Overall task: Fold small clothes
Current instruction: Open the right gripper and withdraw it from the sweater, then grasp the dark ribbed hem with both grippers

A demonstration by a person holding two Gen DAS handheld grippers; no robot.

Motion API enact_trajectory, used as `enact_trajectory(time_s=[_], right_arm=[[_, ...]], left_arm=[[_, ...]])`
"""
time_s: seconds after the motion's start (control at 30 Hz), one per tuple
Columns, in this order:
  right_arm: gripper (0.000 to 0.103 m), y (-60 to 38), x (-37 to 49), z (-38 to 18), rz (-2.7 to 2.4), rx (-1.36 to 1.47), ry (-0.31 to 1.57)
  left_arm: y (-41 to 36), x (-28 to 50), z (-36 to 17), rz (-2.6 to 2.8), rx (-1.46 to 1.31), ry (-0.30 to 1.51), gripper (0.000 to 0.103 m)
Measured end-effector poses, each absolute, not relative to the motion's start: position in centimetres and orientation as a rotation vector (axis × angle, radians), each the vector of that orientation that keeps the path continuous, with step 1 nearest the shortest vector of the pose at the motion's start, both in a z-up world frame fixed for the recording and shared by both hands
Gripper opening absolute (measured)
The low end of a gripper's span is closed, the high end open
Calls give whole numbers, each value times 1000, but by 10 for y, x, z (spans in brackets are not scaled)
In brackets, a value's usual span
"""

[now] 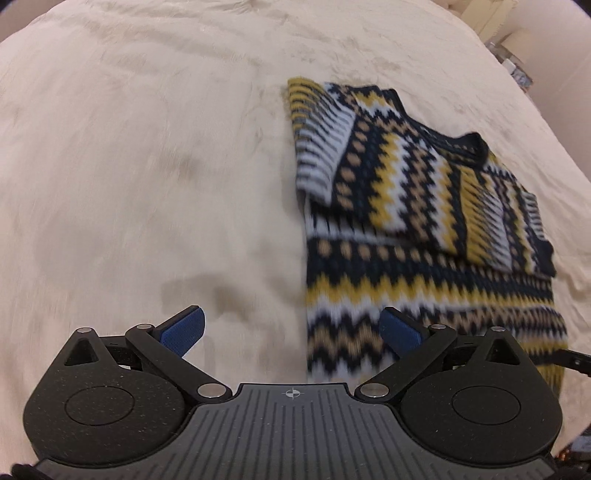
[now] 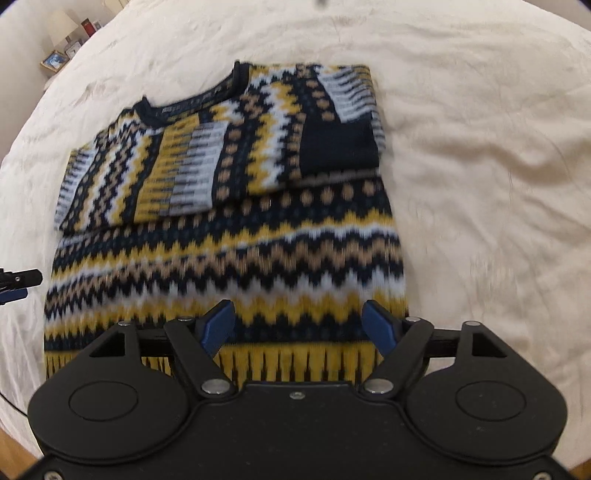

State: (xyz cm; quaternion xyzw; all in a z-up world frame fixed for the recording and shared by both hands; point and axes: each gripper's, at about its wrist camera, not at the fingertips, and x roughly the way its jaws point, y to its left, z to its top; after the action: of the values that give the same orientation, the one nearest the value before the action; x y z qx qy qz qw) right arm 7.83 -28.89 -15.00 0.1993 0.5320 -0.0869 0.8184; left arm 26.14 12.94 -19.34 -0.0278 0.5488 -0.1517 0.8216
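Note:
A knitted sweater (image 2: 229, 236) with a navy, yellow, white and tan zigzag pattern lies on a cream bedspread (image 2: 480, 184), both sleeves folded in across the chest. It also shows in the left wrist view (image 1: 424, 229) at the right. My right gripper (image 2: 301, 325) is open and empty, just above the yellow striped hem. My left gripper (image 1: 291, 328) is open and empty, over the sweater's lower left edge; its tip shows at the left edge of the right wrist view (image 2: 18, 282).
The cream bedspread (image 1: 129, 166) fills most of both views. A side table with a lamp (image 2: 62, 24) and a picture frame (image 2: 53, 61) stands beyond the bed's far left. Boxes (image 1: 513, 44) sit beyond the bed in the left wrist view.

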Motion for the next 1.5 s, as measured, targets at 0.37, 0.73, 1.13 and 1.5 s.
enact_trajectory(time_s=[0.37, 0.73, 1.13, 1.5], right_arm=[[88, -293, 34, -156, -145, 418, 1130], [102, -299, -24, -177, -39, 432, 1128], [102, -299, -43, -192, 50, 514, 1119], [103, -293, -34, -217, 83, 572, 1134]], left_arm=[[126, 186, -193, -305, -115, 1174, 103], [100, 111, -193, -319, -84, 1134, 103], [77, 79, -218, -333, -47, 1140, 103], [66, 91, -249, -313, -6, 1196, 103]])
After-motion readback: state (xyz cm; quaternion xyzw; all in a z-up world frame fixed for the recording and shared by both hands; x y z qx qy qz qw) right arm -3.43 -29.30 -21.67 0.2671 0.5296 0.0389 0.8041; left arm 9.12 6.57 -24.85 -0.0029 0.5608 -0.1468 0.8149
